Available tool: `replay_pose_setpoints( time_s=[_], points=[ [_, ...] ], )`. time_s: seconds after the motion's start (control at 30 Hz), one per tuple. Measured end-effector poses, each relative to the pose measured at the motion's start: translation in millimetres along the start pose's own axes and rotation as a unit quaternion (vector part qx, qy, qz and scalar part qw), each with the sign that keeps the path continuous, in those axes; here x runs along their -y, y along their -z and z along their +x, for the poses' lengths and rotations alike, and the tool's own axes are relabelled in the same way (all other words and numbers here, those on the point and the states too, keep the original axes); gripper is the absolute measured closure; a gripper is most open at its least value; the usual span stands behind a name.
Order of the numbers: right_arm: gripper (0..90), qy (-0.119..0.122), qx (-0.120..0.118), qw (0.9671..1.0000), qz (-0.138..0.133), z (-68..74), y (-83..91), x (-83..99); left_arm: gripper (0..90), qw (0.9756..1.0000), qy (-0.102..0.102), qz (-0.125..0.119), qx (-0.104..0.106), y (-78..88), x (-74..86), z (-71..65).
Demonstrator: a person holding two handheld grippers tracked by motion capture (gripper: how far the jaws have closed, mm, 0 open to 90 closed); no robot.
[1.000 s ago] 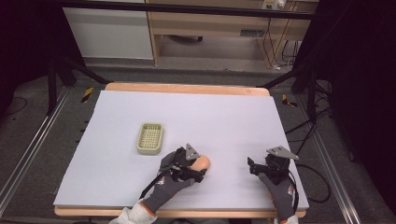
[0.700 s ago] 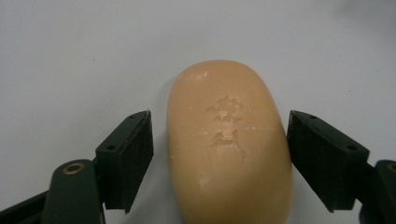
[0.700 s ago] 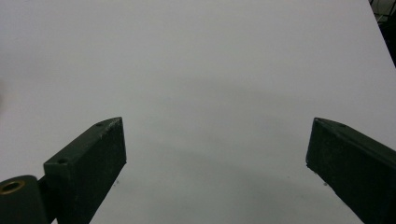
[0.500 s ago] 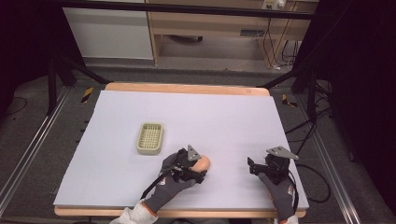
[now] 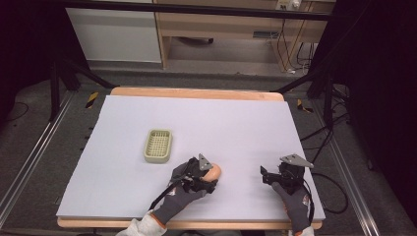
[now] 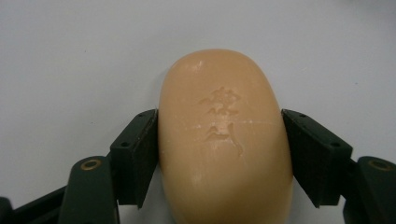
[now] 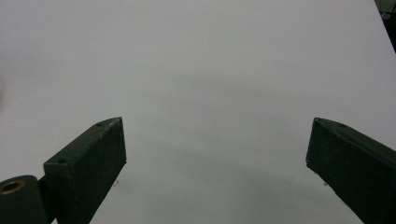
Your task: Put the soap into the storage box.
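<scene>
Nothing has visibly moved since half a second ago: both claws sit where they were. Left claw is clamped on the soap, one jaw against each long side, at the near middle of the bench. Its own view shows characters stamped in the bar. Right claw rests with jaws wide apart over bare bench. Farther left sits the soap dish, apart from the soap.
</scene>
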State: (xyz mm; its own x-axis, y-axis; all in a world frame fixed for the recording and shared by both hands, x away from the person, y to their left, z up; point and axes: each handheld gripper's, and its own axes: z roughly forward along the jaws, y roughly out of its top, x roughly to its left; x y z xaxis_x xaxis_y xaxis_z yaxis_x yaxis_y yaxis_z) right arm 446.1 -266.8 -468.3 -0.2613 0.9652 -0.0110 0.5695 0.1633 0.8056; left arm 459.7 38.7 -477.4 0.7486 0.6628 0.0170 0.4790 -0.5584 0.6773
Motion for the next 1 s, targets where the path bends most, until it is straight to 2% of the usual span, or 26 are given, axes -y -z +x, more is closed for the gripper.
replay_pose_setpoints(
  time_s=[0.47,1.0],
  points=[
    [5.3,0.000,-0.001,1.0000,0.001,0.0,0.1,-0.1,31.4,1.0000,0.002,-0.005,0.001,3.6,0.5,0.7],
    [5.3,0.000,-0.001,1.0000,-0.001,-0.2,1.0,-0.2,31.4,0.9990,0.013,-0.039,0.013,31.3,-5.5,6.3]
  ],
)
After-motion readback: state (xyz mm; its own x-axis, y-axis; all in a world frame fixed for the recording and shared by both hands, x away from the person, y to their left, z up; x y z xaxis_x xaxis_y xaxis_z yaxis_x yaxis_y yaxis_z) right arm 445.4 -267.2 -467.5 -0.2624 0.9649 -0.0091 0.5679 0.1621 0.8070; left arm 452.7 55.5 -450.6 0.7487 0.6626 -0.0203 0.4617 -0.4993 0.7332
